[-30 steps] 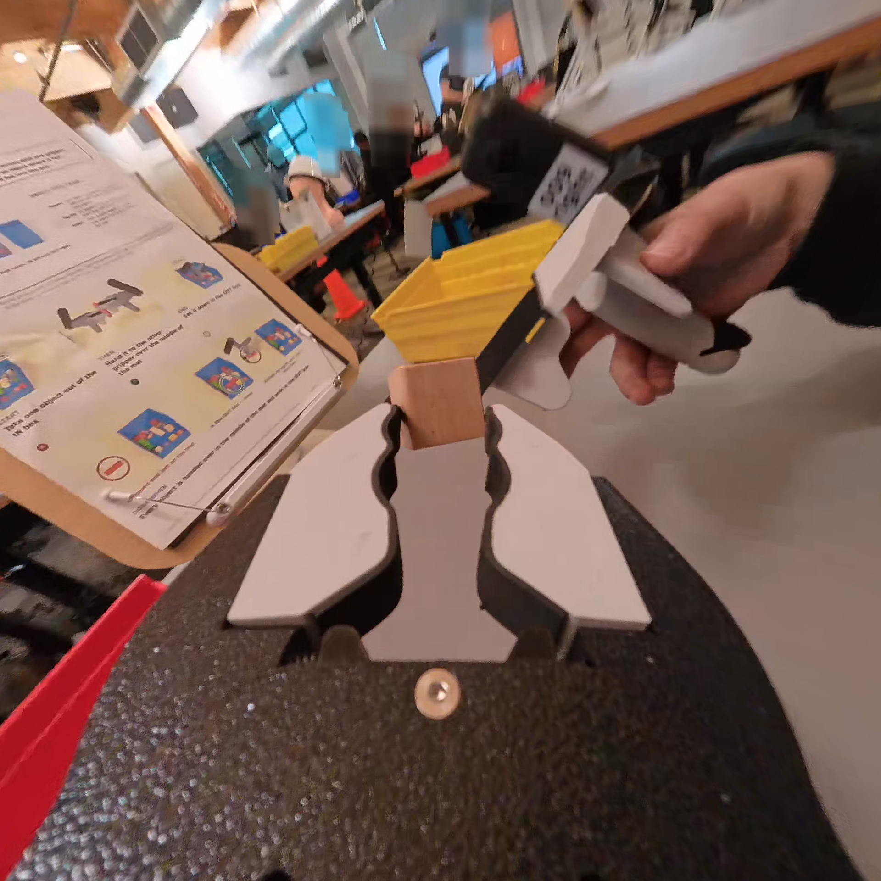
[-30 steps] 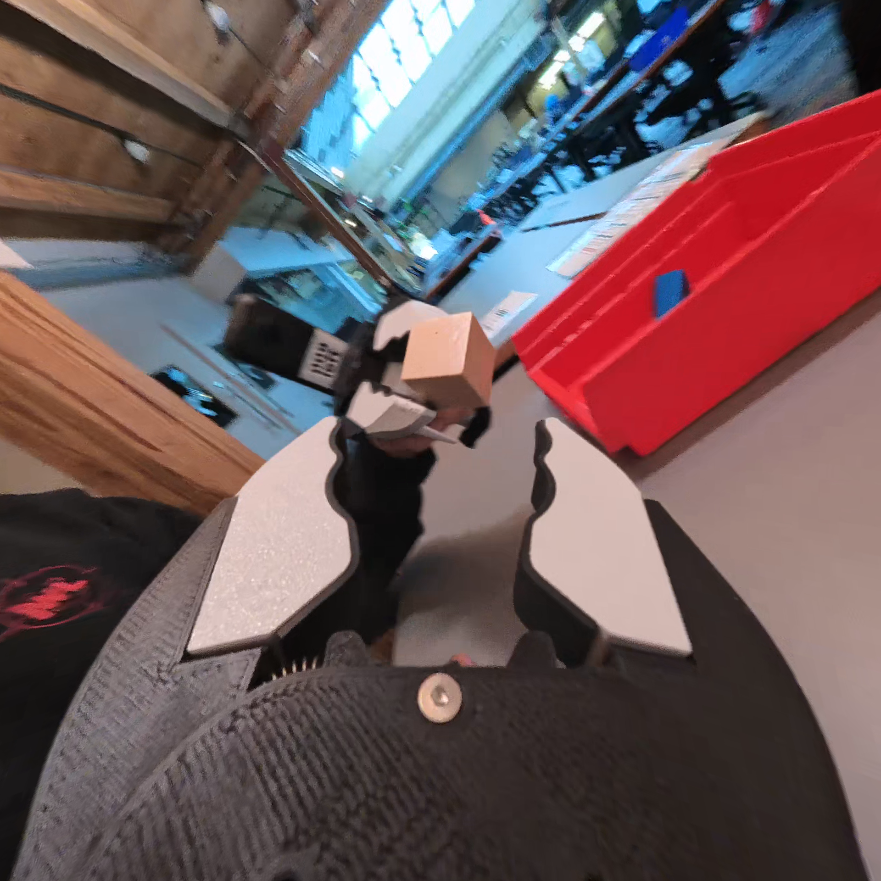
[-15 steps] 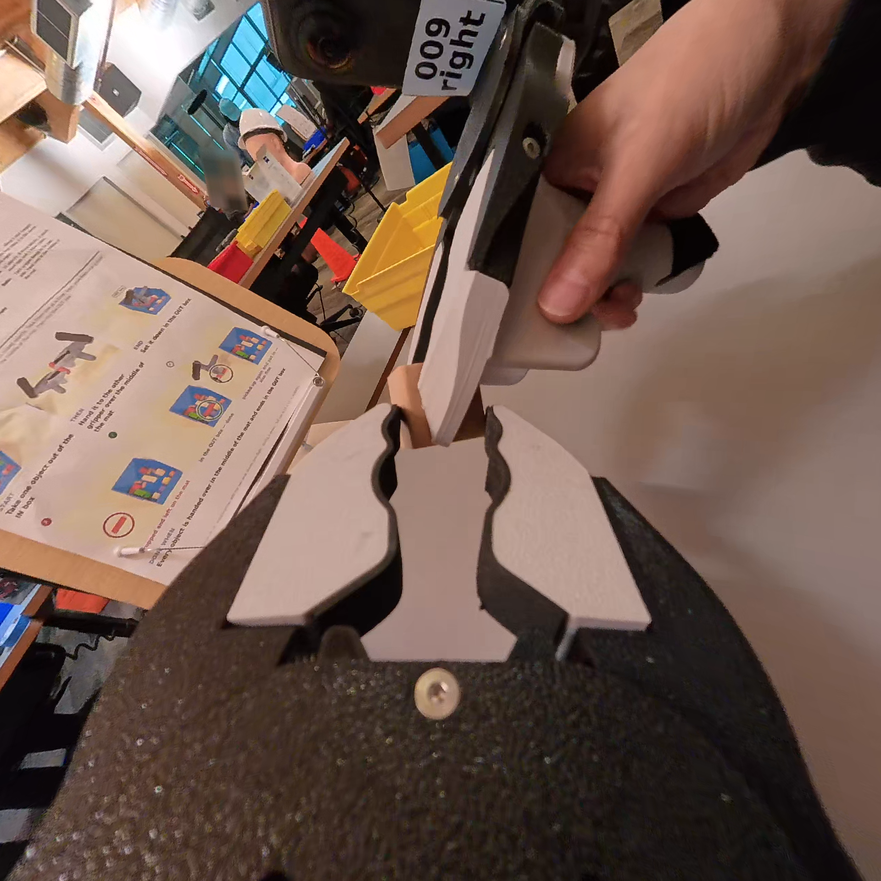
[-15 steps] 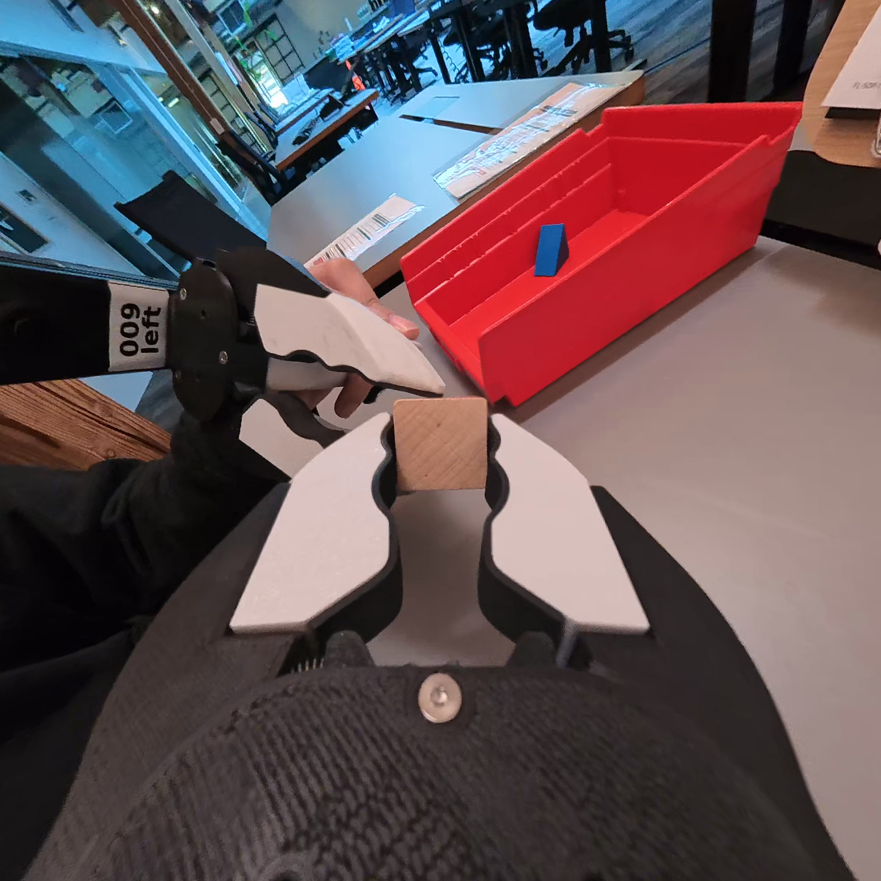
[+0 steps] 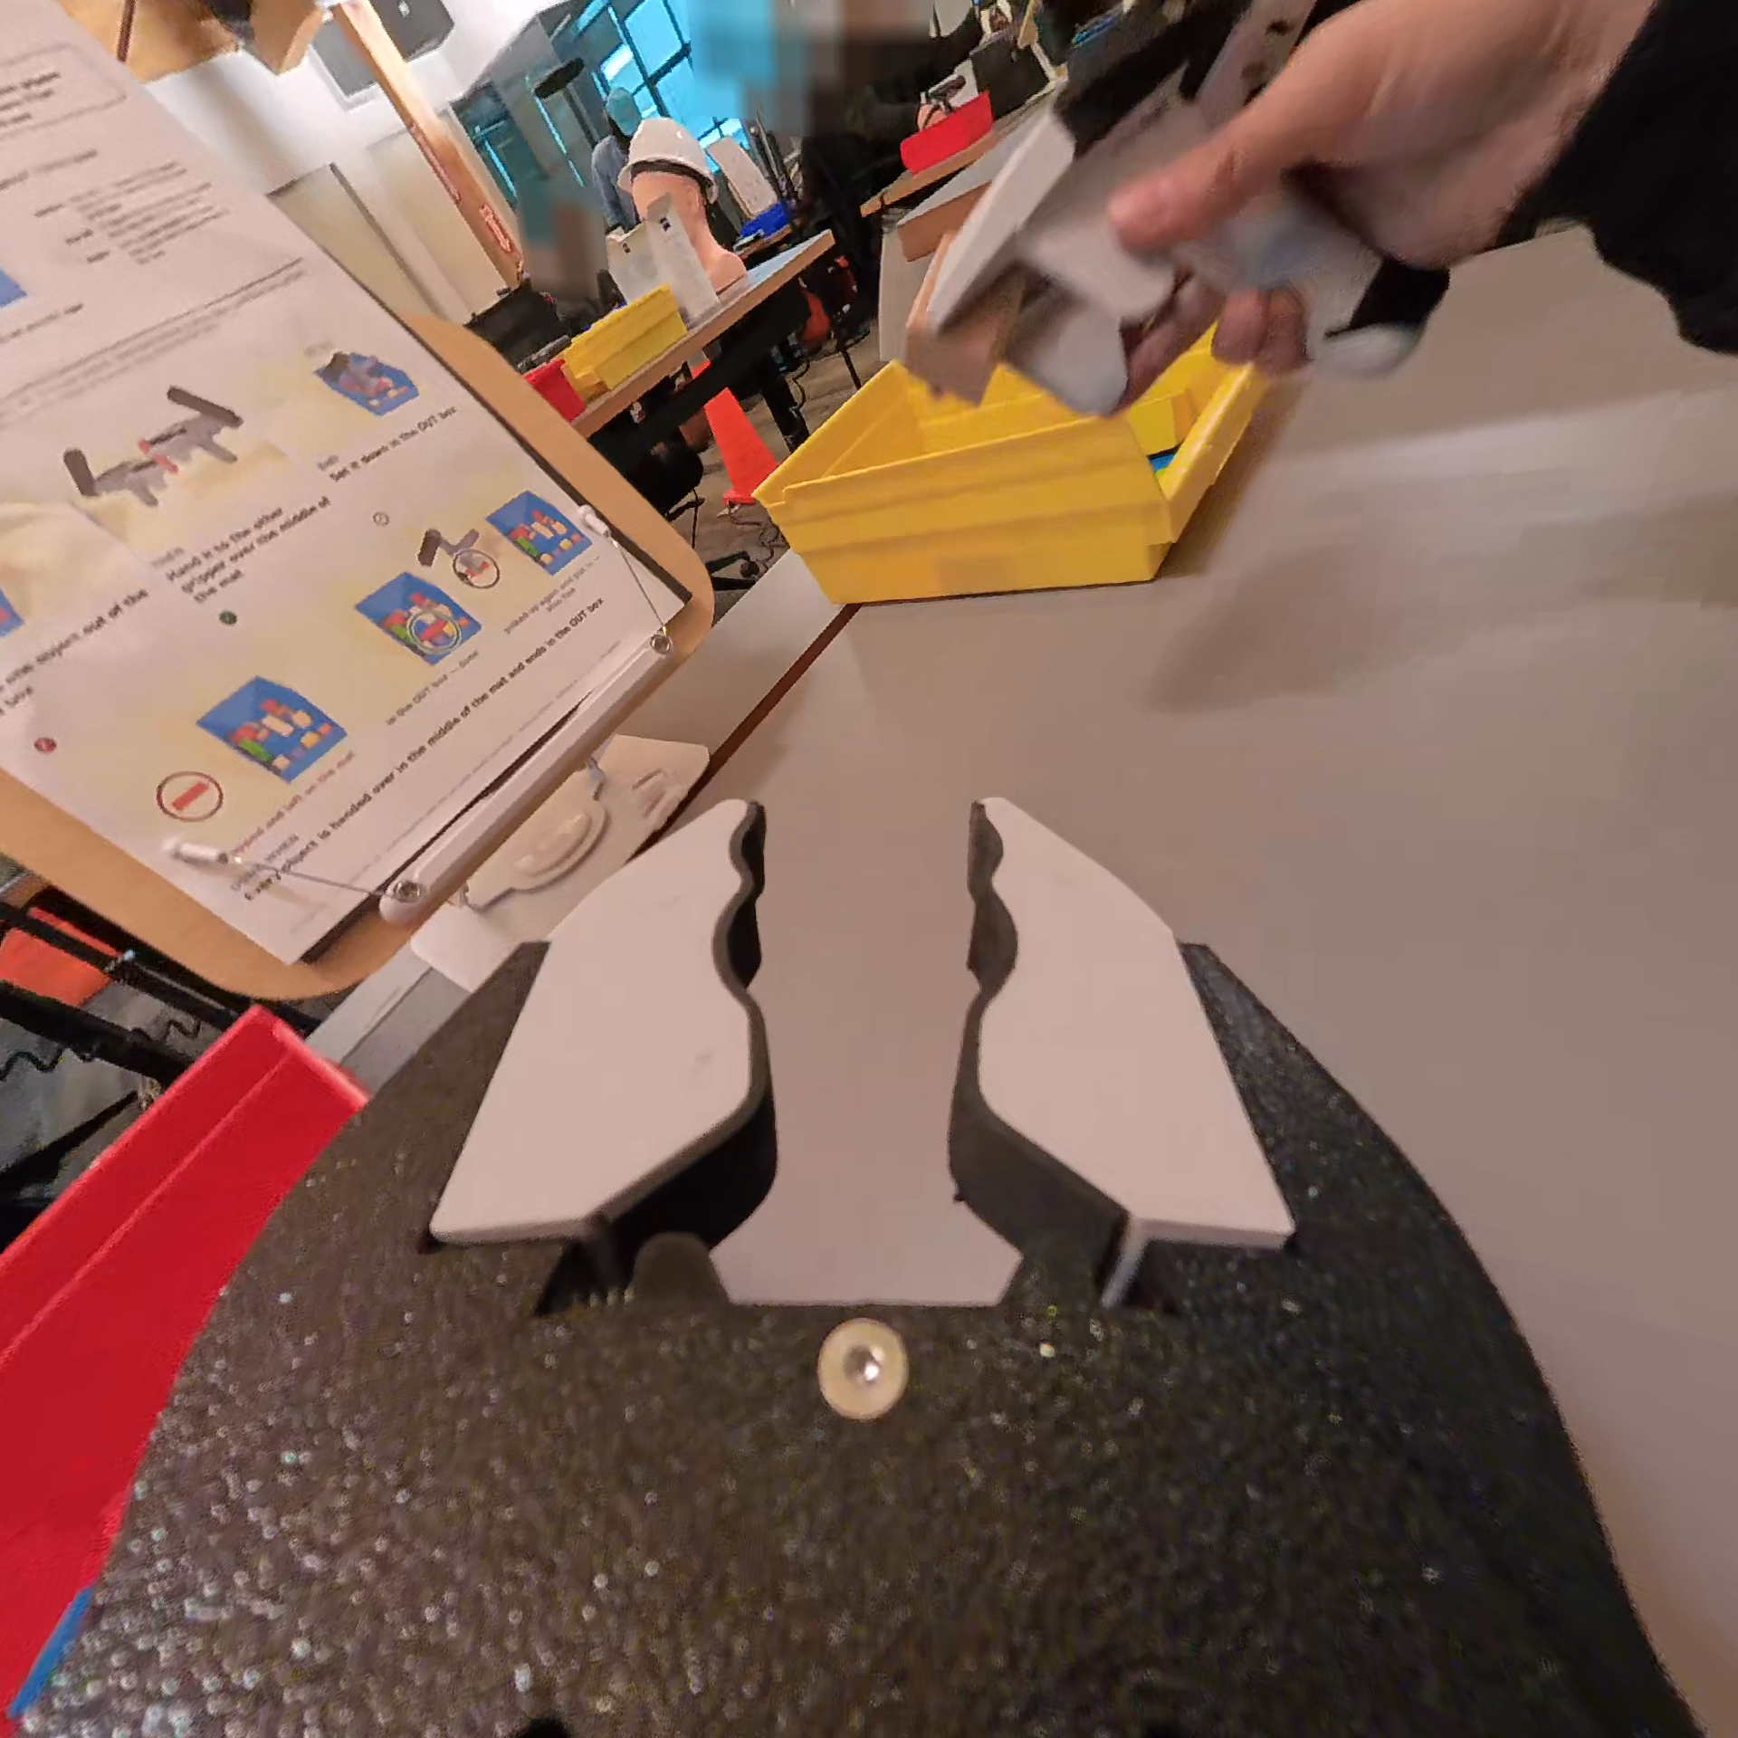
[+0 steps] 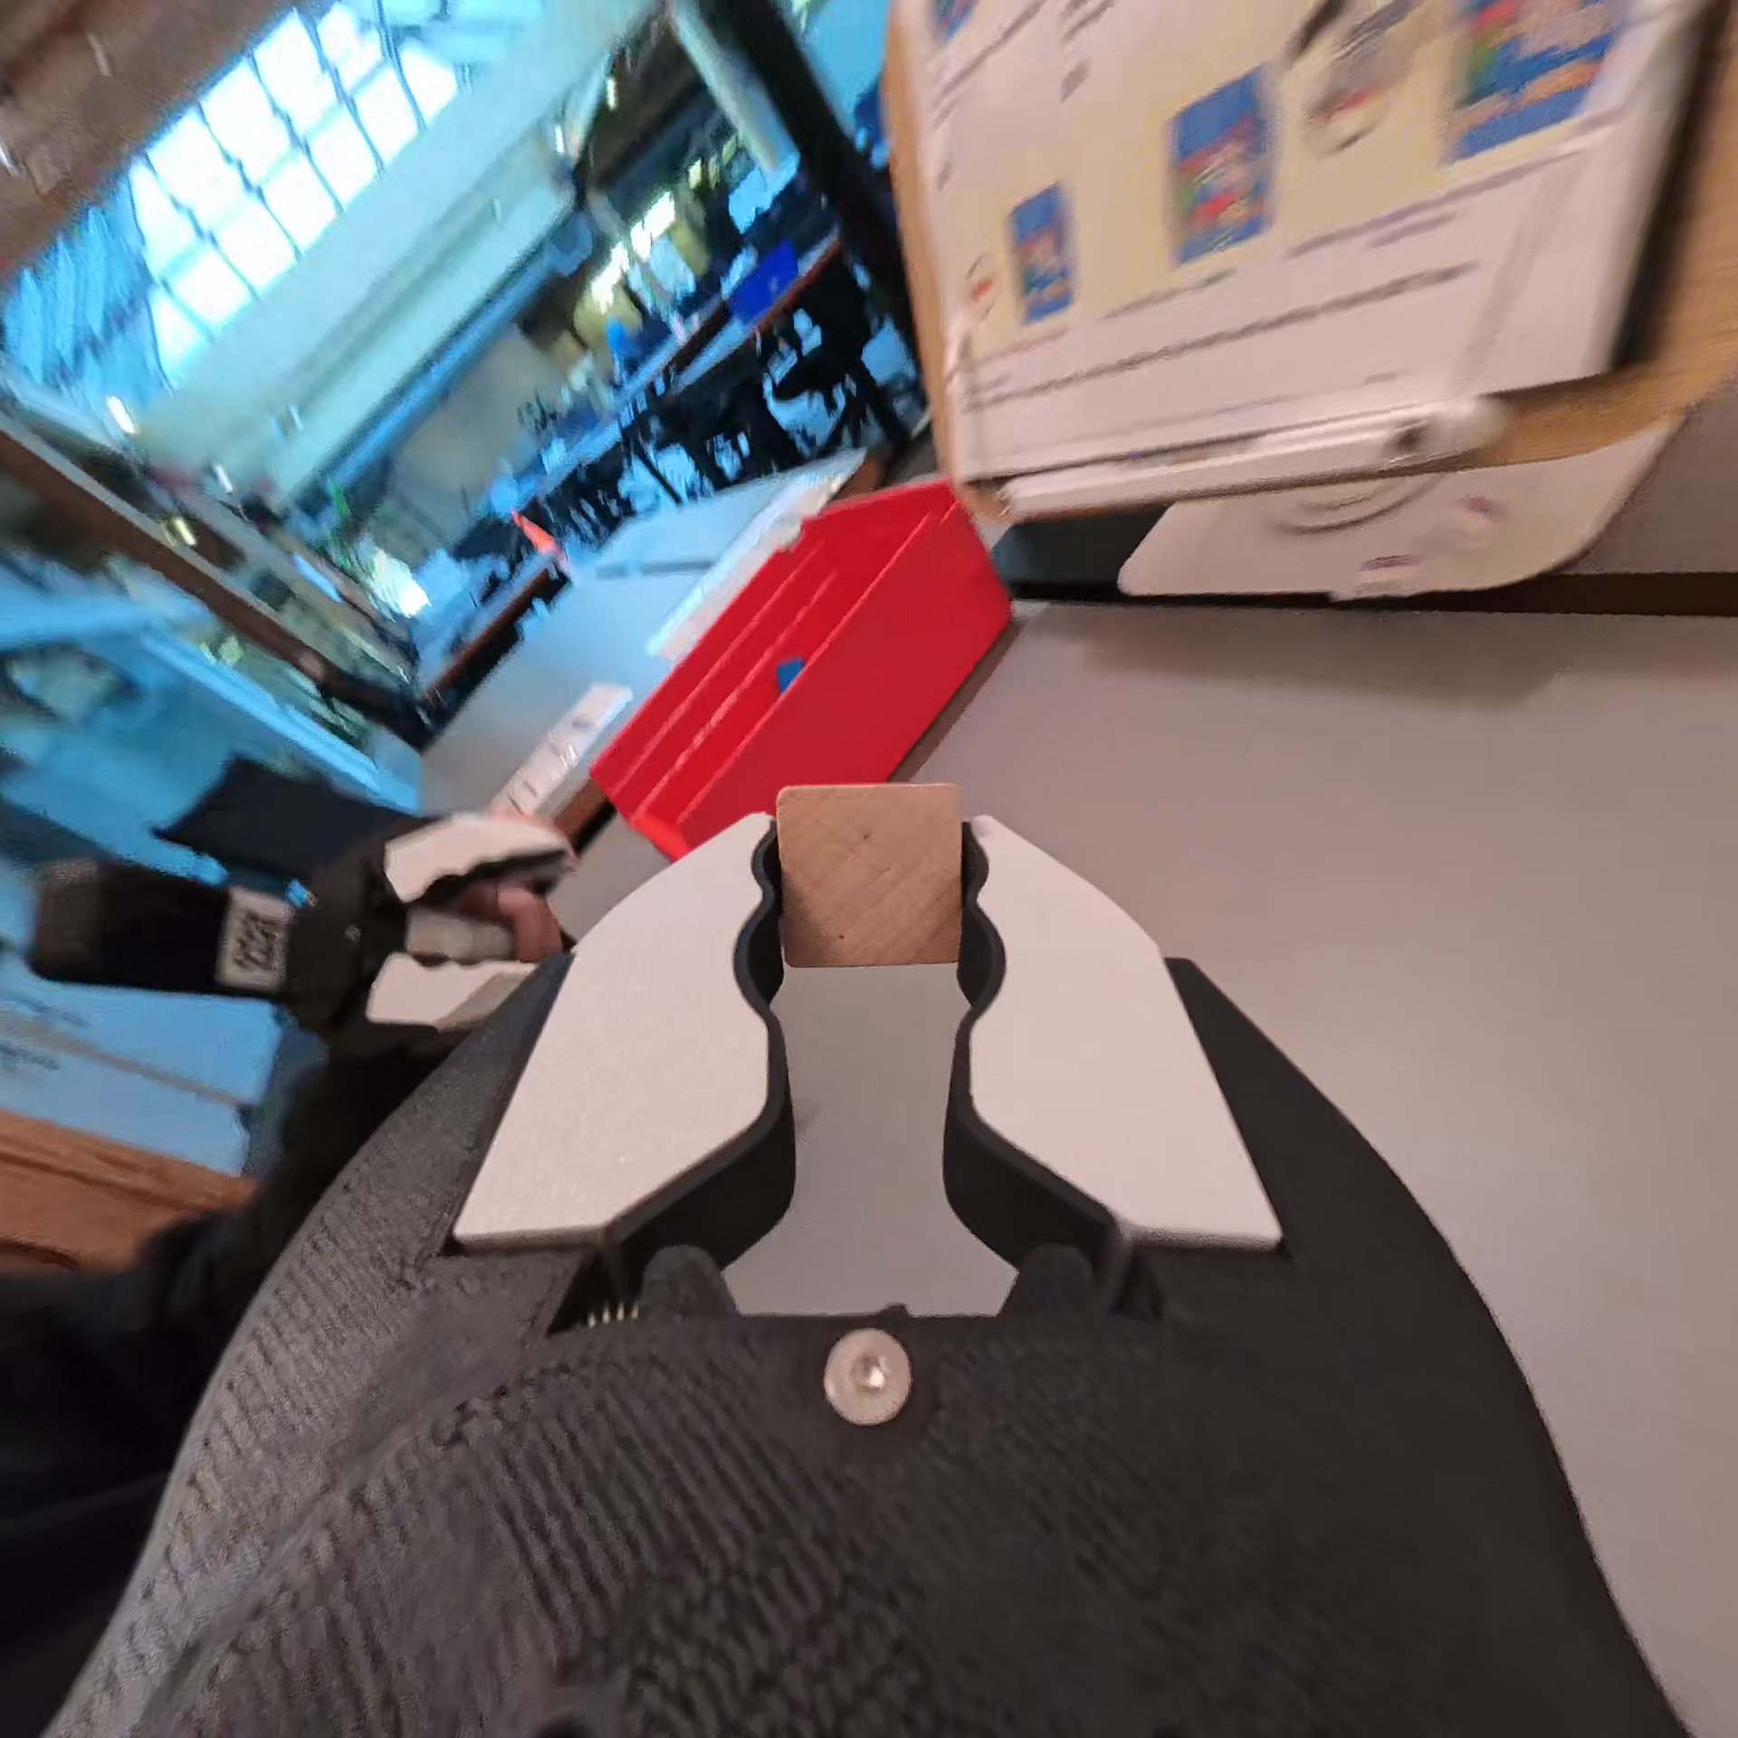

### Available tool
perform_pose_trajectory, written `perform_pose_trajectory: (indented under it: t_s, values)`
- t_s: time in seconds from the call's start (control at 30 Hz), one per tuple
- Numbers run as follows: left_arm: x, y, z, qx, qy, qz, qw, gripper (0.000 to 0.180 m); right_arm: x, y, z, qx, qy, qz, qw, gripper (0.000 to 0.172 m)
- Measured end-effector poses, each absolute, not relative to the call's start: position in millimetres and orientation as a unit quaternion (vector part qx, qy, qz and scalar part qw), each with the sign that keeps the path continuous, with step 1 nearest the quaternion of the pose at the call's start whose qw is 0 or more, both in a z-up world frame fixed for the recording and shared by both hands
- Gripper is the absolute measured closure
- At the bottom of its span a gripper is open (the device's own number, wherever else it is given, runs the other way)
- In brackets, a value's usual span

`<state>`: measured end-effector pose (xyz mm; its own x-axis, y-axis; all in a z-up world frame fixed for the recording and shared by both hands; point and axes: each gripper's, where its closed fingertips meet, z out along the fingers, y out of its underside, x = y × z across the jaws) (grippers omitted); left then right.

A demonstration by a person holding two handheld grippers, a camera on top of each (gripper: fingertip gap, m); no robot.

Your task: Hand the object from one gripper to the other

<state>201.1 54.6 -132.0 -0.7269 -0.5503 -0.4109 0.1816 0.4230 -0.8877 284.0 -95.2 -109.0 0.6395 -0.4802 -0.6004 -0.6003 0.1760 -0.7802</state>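
My right gripper (image 6: 870, 846) is shut on a plain wooden cube (image 6: 867, 876); both pads press its sides. The left wrist view shows that gripper (image 5: 1016, 310), blurred, at the upper right above the yellow bin (image 5: 978, 498), with the wooden cube (image 5: 969, 353) between its fingers. My left gripper (image 5: 861, 818) is open and empty above the grey table (image 5: 1364, 752). It also shows in the right wrist view (image 6: 451, 917) at the left, with its fingers apart and nothing between them.
A red bin (image 6: 846, 639) with a small blue block (image 6: 788, 672) stands beyond the cube. Its corner shows in the left wrist view (image 5: 141, 1223). A clipboard with an instruction sheet (image 5: 282, 564) stands on a white stand at the table's edge. Tip to tip, the grippers are about 20 cm apart.
The cube has passed from my left gripper to my right one. My left jaws opened and let it go, and the right gripper has pulled away with it toward the yellow bin.
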Motion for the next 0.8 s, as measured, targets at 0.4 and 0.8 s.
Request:
perform_pose_trajectory:
  t_s: [0.4, 0.8]
  values:
    - [192.8, 71.2, -169.9, -0.168, 0.786, -0.492, 0.335, 0.147, 388.1, -317.7, -190.8, -0.557, 0.673, -0.008, 0.487, 0.137]
    - [198.5, 108.6, -160.0, -0.251, 0.761, -0.502, 0.326, 0.148, 395.6, -344.2, -231.3, -0.602, 0.689, -0.123, 0.384, 0.1]
